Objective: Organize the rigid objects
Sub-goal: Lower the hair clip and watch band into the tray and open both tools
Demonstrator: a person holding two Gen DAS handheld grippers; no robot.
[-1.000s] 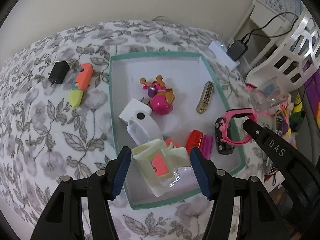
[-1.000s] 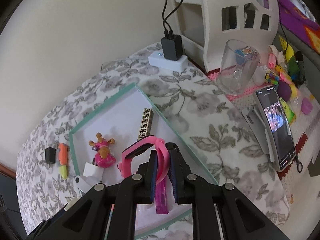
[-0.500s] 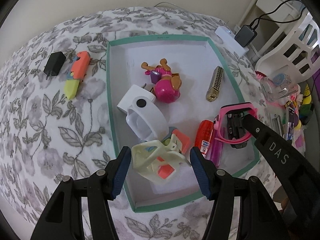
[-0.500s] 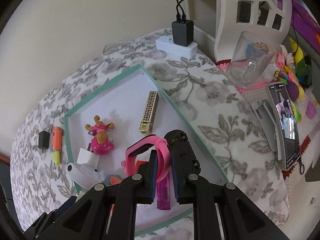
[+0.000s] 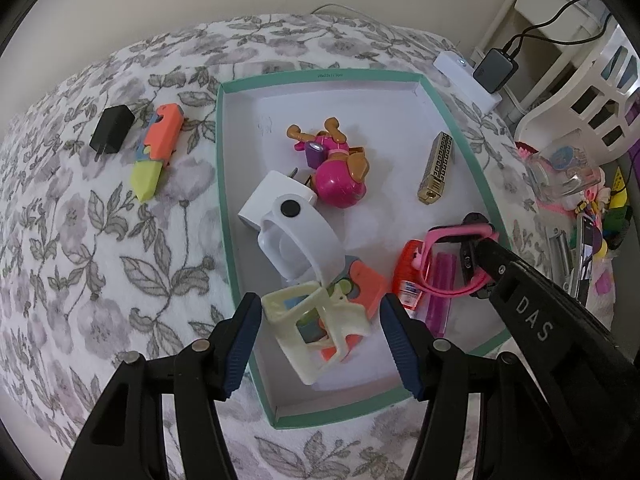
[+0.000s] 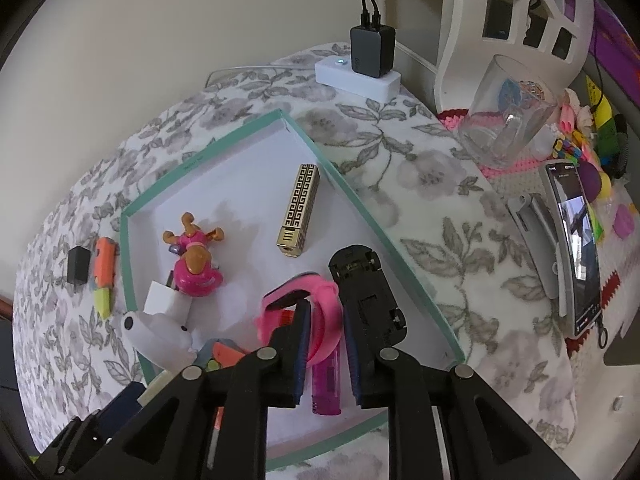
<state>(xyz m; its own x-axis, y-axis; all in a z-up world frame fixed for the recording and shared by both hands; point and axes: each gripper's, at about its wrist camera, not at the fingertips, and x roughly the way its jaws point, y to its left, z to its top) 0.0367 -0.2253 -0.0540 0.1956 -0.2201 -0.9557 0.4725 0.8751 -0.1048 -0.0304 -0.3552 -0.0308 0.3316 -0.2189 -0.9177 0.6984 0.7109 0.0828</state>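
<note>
Your right gripper (image 6: 323, 334) is opening around the pink watch (image 6: 320, 300); its light, springy strap grips best mid-band.

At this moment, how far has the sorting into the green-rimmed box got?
Done: the pink dog toy, gold lighter and white holder lie in the box. In hand: the right gripper, jaws opening, releases the pink watch over the box; the cream frame sits between the left gripper jaws. Left: black plug and orange-yellow toy on the cloth.
</note>
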